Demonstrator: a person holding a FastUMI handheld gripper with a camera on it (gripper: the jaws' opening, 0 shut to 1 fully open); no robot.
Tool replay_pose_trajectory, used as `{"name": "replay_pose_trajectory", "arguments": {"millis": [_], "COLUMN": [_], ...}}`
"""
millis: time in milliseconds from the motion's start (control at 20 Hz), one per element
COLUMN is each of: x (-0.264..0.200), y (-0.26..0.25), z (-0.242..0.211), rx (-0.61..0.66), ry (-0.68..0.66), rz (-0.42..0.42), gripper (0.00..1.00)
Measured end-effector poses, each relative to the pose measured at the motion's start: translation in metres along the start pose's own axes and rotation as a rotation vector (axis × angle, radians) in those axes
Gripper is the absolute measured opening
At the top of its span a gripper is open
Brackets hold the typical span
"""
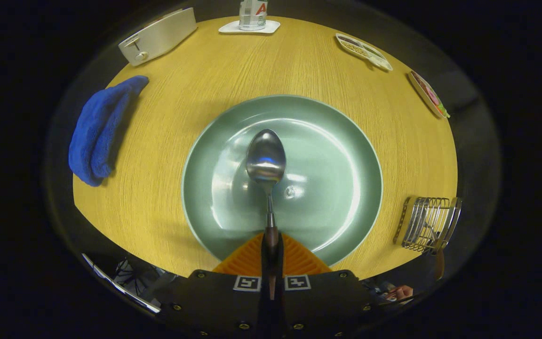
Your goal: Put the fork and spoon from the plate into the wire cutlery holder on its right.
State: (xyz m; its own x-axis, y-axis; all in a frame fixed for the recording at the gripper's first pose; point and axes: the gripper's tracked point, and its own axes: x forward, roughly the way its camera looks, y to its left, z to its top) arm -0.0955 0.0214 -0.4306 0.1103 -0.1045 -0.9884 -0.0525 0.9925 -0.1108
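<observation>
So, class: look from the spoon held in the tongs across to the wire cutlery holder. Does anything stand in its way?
Nothing visible does. The tongs are shut on the spoon, whose bowl is over the green plate. Between the plate's right rim and the wire cutlery holder lies bare wooden table. A wooden handle already hangs from the holder.

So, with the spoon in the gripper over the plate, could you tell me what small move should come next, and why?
Probably carry the spoon sideways to the right toward the wire cutlery holder. The gripper is shut on the spoon's handle, with the bowl out ahead over the green plate, and no fork is visible on the plate, so the spoon seems to be what remains to move.
</observation>
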Motion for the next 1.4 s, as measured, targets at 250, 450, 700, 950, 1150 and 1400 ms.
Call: {"name": "replay_pose_trajectory", "arguments": {"millis": [250,450,700,950,1150,1400], "x": [-0.016,-0.043,-0.082,-0.105,-0.118,-0.128], "y": [-0.012,-0.031,-0.063,-0.109,-0.149,-0.192], "z": [0.001,0.008,0.013,0.005,-0.012,-0.046], "rx": [0.026,0.059,0.125,0.241,0.388,0.570], "ry": [-0.030,-0.056,-0.078,-0.071,-0.035,0.050], "rz": [-0.034,-0.084,-0.161,-0.211,-0.250,-0.269], "gripper": [0.01,0.01,0.01,0.01,0.01,0.01]}}
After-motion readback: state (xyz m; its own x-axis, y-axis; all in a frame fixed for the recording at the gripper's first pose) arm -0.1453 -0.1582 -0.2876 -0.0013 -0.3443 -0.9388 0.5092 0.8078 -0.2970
